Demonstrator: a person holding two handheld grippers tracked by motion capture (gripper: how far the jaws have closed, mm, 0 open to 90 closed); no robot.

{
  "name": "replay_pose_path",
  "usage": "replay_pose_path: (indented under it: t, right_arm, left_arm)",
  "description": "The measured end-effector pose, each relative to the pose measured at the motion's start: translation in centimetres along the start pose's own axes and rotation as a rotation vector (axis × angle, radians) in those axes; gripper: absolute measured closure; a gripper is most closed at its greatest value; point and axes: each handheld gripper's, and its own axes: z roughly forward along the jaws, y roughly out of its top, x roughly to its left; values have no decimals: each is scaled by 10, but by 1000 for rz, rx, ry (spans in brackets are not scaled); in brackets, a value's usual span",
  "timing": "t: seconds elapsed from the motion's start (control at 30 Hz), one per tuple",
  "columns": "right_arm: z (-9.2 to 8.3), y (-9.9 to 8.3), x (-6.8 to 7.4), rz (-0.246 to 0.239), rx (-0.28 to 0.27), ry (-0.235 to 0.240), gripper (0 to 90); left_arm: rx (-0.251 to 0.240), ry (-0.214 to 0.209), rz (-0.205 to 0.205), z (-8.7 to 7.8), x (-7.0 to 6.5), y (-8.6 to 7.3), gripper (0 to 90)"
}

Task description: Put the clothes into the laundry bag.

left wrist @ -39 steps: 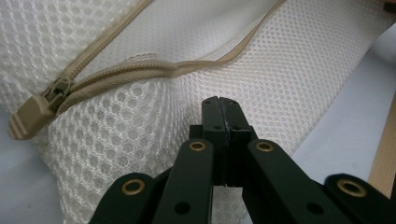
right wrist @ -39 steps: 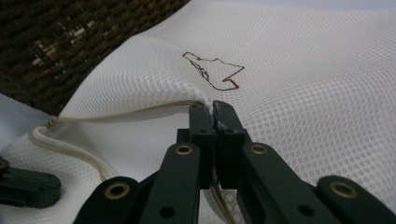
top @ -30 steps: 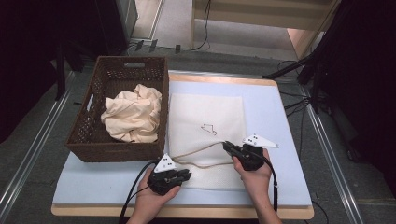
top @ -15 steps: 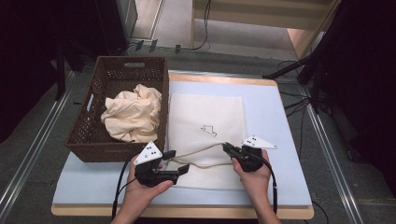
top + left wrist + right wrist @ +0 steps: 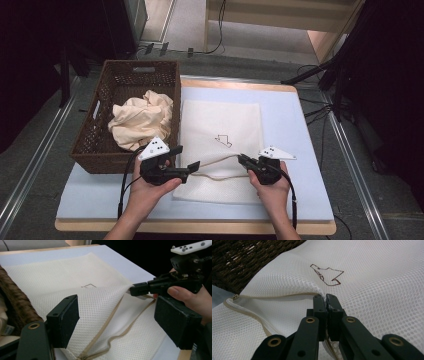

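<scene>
Risen off the tabletop (image 5: 300,125), left hand-held gripper (image 5: 186,161): jaws just opened wide, empty. Right hand-held gripper (image 5: 242,160): clamped on upper lip of mesh laundry bag (image 5: 220,120), beside wicker basket (image 5: 100,150). Bag mouth held open; left free.

Blue-topped table (image 5: 300,125), wicker basket (image 5: 100,125), mesh bag (image 5: 225,120)

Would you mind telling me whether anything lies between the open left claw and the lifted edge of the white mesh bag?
Nothing visible does. The left claw stands open, with the white mesh laundry bag's raised upper layer directly between its pads, unobstructed. The right claw pinches the same edge farther along.
</scene>
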Motion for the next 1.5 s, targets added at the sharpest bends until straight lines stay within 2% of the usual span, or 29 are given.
replay_pose_path:
  t: [0.2,0.33,0.53,0.57,0.67,0.8,0.87,0.97,1.0,1.03,1.07,1.17,1.27,1.37,1.5]
  right_arm:
    - [0,0,0,2,4,2,881]
    - [1,-1,0,6,5,5,881]
    - [1,-2,-1,8,6,6,880]
    - [1,-2,-1,9,7,6,881]
    - [1,-2,-1,8,9,8,881]
    - [1,-2,-1,5,7,8,881]
    - [1,-2,-1,4,7,7,881]
    - [2,-3,-1,8,11,8,881]
    - [2,-3,-2,9,15,9,880]
    - [2,-3,-2,9,14,7,880]
    - [3,-3,-1,9,15,8,880]
    - [2,-3,-1,8,14,6,880]
    - [2,-3,-1,5,14,5,880]
    - [2,-3,-1,6,15,7,880]
    - [3,-4,-1,7,16,7,880]
  left_arm:
    - [-11,23,-10,-2,13,13,168]
    - [-23,4,-29,-5,22,22,129]
    - [-47,13,-85,-10,44,42,131]
    - [-45,22,-92,-10,48,45,131]
    - [-25,68,-78,-8,57,51,129]
    - [-36,89,-117,-8,75,60,96]
    - [-29,116,-125,-7,86,64,82]
    - [-28,128,-162,-5,102,71,77]
    - [-25,140,-157,-4,105,73,77]
    - [-15,167,-148,-3,110,76,77]
    - [-11,176,-148,-2,114,77,77]
    - [9,189,-169,6,131,77,77]
    - [24,203,-206,13,148,76,77]
    - [69,266,-198,19,164,77,74]
    - [85,291,-264,23,186,76,69]
